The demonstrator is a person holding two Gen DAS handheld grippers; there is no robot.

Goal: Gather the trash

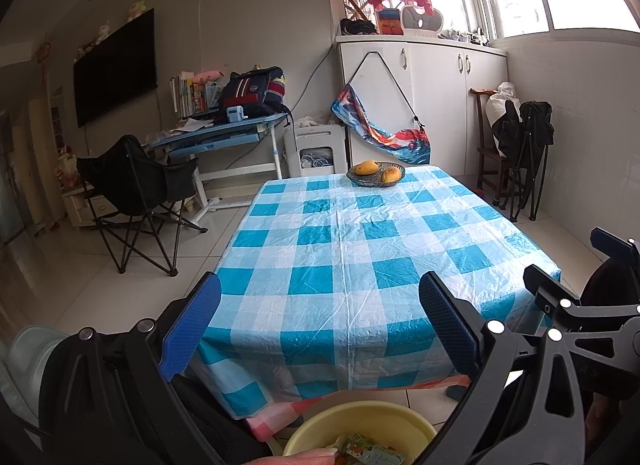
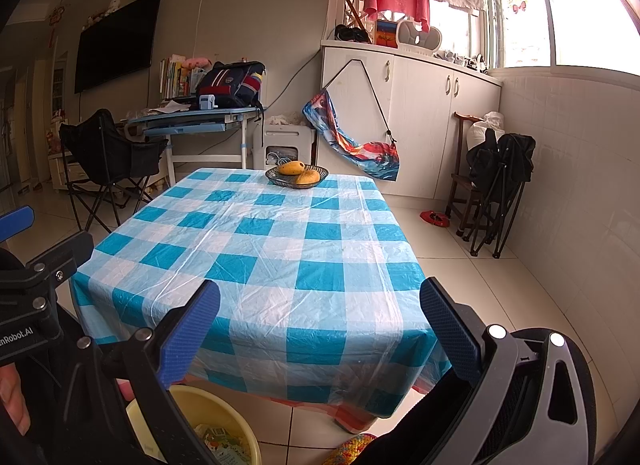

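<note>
Our left gripper (image 1: 320, 329) stood wide open in the lower half of its frame, blue pads spread and nothing between them; it hung off the near edge of the table (image 1: 360, 249), not touching the cloth. Our right gripper (image 2: 320, 329) was spread just as wide and held nothing either, hovering over the near corner of the same table (image 2: 280, 249).

The table wore a blue-and-white checked plastic cloth. At its far end, upper centre of both views, sat a dark bowl (image 1: 375, 176) with yellow-orange fruit (image 1: 367, 167) in it — the only things we saw on the cloth.

The trash (image 1: 360, 451) lay at the bottom edge of the left view: printed wrappers inside a yellow bucket (image 1: 320, 421) on the floor, below the table's near edge. A fingertip (image 1: 308, 457) touched the wrappers there. In the right view the same bucket (image 2: 224, 405) showed at lower left, partly behind the gripper's left finger — wrappers (image 2: 224, 445) inside it.
</note>
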